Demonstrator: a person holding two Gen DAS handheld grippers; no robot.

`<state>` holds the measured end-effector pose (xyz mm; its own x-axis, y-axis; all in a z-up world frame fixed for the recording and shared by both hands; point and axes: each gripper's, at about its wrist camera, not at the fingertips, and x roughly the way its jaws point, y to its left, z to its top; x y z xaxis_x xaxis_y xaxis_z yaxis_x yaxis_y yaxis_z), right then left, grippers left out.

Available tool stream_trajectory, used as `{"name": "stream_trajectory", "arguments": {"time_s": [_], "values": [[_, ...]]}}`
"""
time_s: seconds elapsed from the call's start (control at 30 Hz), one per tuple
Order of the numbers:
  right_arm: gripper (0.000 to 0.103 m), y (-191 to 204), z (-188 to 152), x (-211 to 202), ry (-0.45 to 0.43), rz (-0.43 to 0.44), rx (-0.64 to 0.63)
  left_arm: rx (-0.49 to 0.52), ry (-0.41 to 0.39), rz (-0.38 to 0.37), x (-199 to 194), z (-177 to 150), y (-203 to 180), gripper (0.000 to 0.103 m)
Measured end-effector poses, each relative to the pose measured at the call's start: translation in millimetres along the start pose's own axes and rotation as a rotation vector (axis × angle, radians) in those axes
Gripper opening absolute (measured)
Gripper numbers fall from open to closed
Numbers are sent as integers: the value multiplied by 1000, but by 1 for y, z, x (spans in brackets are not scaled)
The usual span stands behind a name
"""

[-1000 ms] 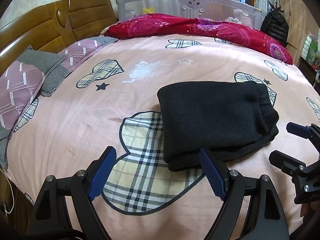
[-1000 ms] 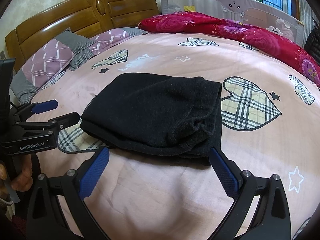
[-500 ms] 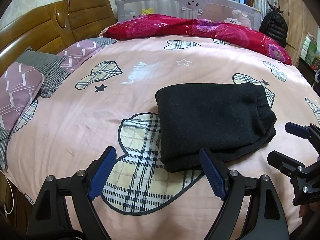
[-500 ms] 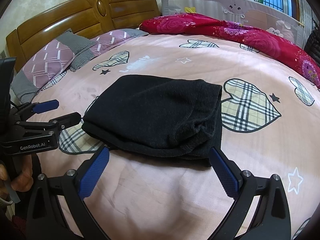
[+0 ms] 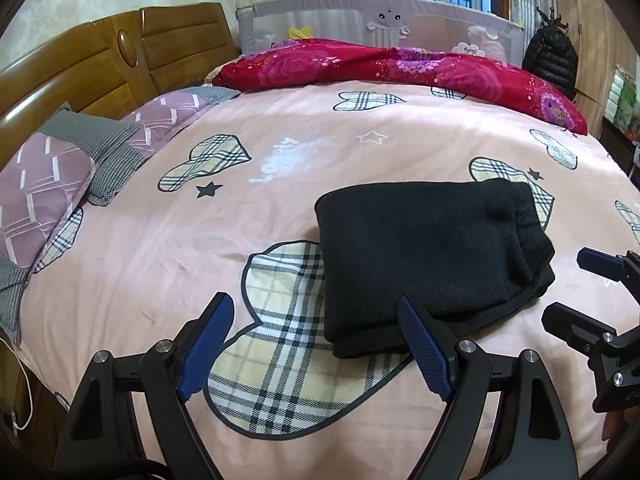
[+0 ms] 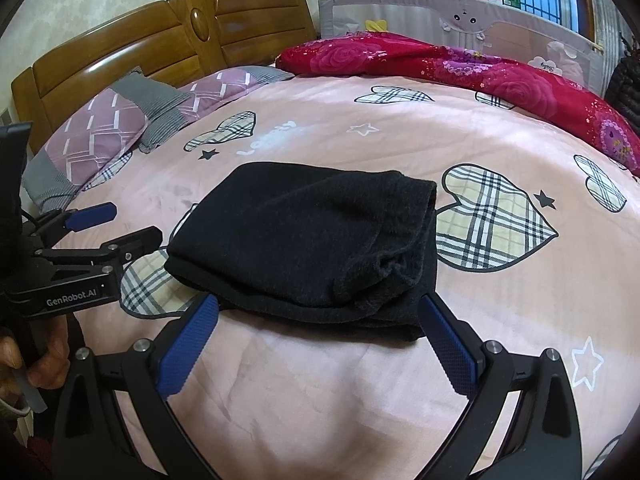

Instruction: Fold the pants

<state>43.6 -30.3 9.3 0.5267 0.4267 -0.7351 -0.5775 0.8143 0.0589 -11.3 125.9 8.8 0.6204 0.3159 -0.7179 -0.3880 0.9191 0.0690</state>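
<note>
Black pants [image 5: 424,256] [image 6: 312,244] lie folded into a thick rectangle on the pink bedspread [image 5: 280,208], partly over a plaid heart print. My left gripper [image 5: 316,344] hovers open just in front of the bundle's near left corner, touching nothing. My right gripper [image 6: 316,344] is also open and empty, its fingers straddling the near edge of the pants from a short way back. Each gripper shows in the other's view: the right one [image 5: 576,288] at the far right, the left one [image 6: 116,224] at the left, held by a hand [image 6: 24,364].
Purple and grey pillows [image 5: 52,184] lie against the wooden headboard [image 5: 100,72] on the left. A red floral quilt [image 5: 400,68] is bunched along the far side by a grey bed rail [image 5: 380,20]. A black jacket [image 5: 552,60] hangs at the far right.
Both grippers have drawn back slightly from the folded pants and tilted upward, so more of the headboard and wall shows. The pants have not moved.
</note>
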Motion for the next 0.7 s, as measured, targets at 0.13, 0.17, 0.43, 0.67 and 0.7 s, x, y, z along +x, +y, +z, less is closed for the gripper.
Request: {"name": "stream_trajectory", "arguments": {"time_s": [0.13,0.17,0.43,0.67,0.7], "values": [[100,-3,4,-6,-20,-8,5,-5,-12,-11,-1,6,-1,85],[100,-5,6,-7,-24,-11,7,-7,-13,-14,-1,7,-2,85],[100,-12,8,-11,-40,-11,29,-8,6,-12,1,12,-10,85],[100,-21,9,-10,-47,8,54,-4,21,0,7,16,-18,85],[100,-21,8,-10,-48,10,54,-9,27,-2,9,17,-19,85]]}}
